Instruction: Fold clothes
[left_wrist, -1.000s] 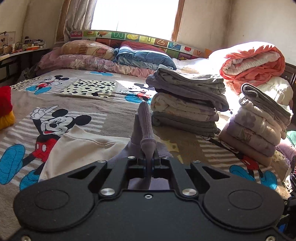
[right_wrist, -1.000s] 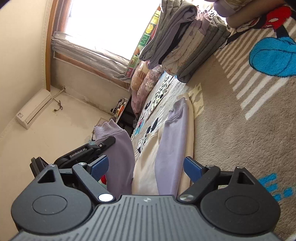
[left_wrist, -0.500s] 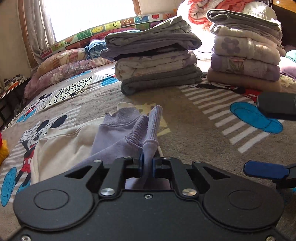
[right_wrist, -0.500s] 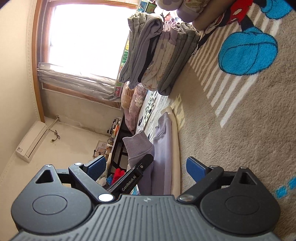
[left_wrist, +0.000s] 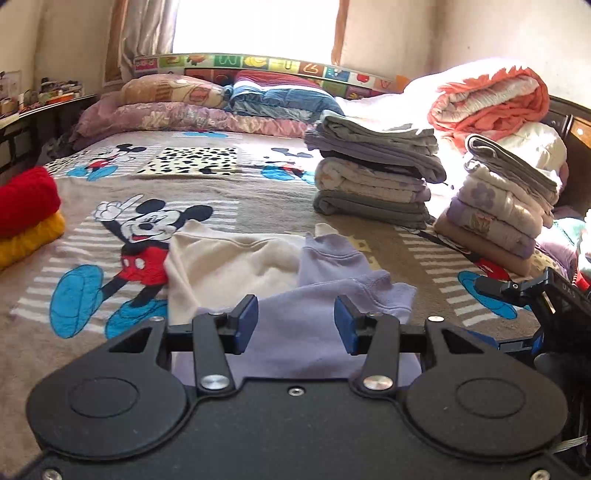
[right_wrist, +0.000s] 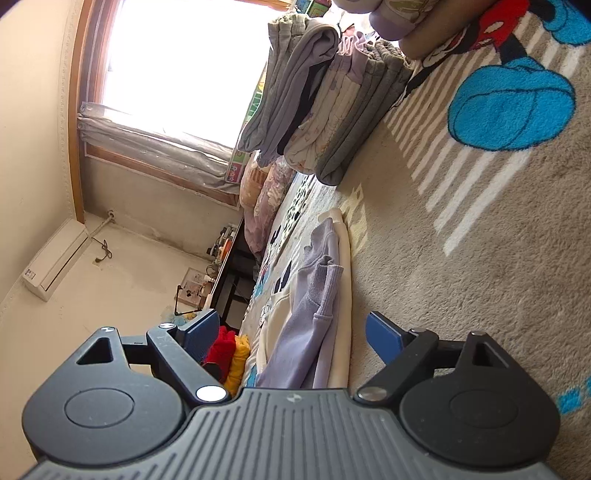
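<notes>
On the cartoon-print blanket (left_wrist: 258, 199) of a sunlit bed, my left gripper (left_wrist: 295, 325) hangs over the cream-and-lilac sweatshirt (left_wrist: 236, 258), its jaws opening with only loose lilac cloth lying below and between them, nothing pinched. One lilac sleeve (left_wrist: 354, 291) lies folded across the body, its cuff towards the right. My right gripper (right_wrist: 291, 332), tipped on its side just beside the garment, is closing slightly but holds nothing. Two stacks of folded clothes (left_wrist: 373, 181) and (left_wrist: 506, 206) stand near the far right of the bed, work I judge finished. By my reckoning this sweatshirt is about midway: sleeves in, body still to be doubled over and stacked
</notes>
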